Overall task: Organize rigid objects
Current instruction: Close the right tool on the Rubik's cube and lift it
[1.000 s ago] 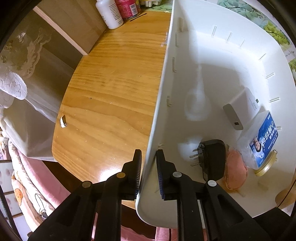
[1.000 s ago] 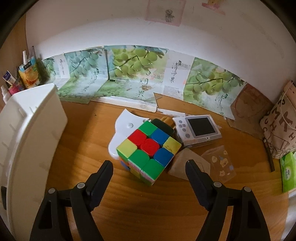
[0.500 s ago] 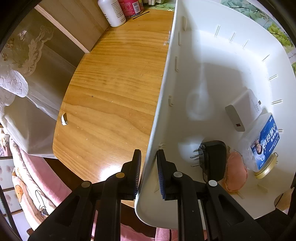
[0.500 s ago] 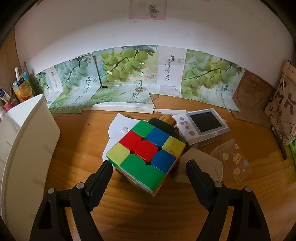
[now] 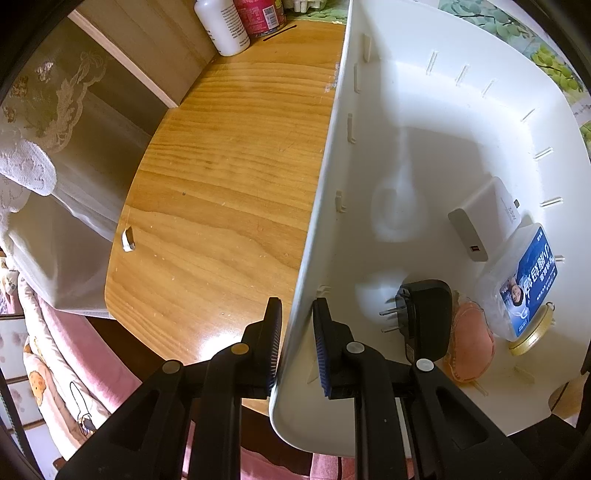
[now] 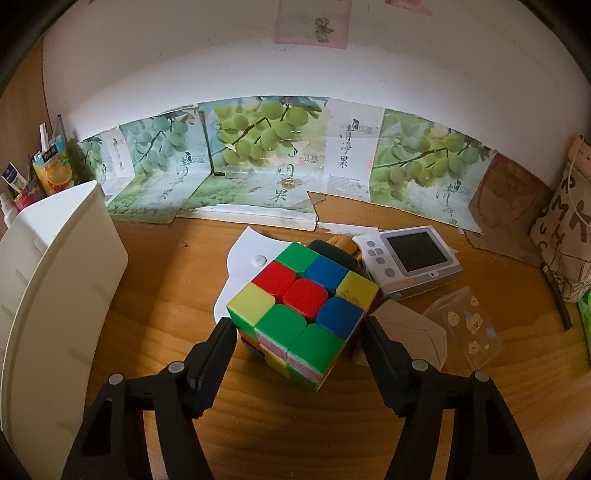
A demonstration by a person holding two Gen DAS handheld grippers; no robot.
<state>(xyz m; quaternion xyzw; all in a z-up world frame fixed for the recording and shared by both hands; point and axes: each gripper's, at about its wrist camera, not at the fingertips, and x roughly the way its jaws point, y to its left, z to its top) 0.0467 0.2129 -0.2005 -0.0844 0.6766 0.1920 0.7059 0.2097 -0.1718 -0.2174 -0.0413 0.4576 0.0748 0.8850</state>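
- The wooden surface (image 5: 229,192) carries everything; printed green-grape cartons (image 6: 266,162) line its far edge against the white wall.
- A white plastic bin (image 5: 436,122) stands on the surface. The left tool (image 5: 295,343) is clamped narrow on the bin's near side wall, one pad outside and one inside.
- Inside the bin lie a white power adapter (image 5: 484,218), a clear jar with a blue label and gold lid (image 5: 521,291), a black plug charger (image 5: 424,317) with its prongs pointing away from the jar, and a pink pad (image 5: 469,339) between charger and jar.
- The same bin (image 6: 55,280) shows at the left edge of the right wrist view, well apart from the loose items.
- A white handheld device with a dark screen (image 6: 410,258) lies behind and to the right of the cube.
- The Rubik's cube (image 6: 303,306), the piece being sorted, sits mid-surface on top of a white flat plastic piece (image 6: 247,266), with a dark object (image 6: 336,253) just behind it.
- The right tool (image 6: 299,332) is at a medium spread and its jaws are closing, with the cube between them; the fingertips stand at the cube's two lower corners, and contact cannot be told.
- A beige card (image 6: 410,332) and a clear sticker case (image 6: 469,325) lie right of the cube.
- A white bottle (image 5: 221,26) and a red can (image 5: 258,14) stand at the far corner.
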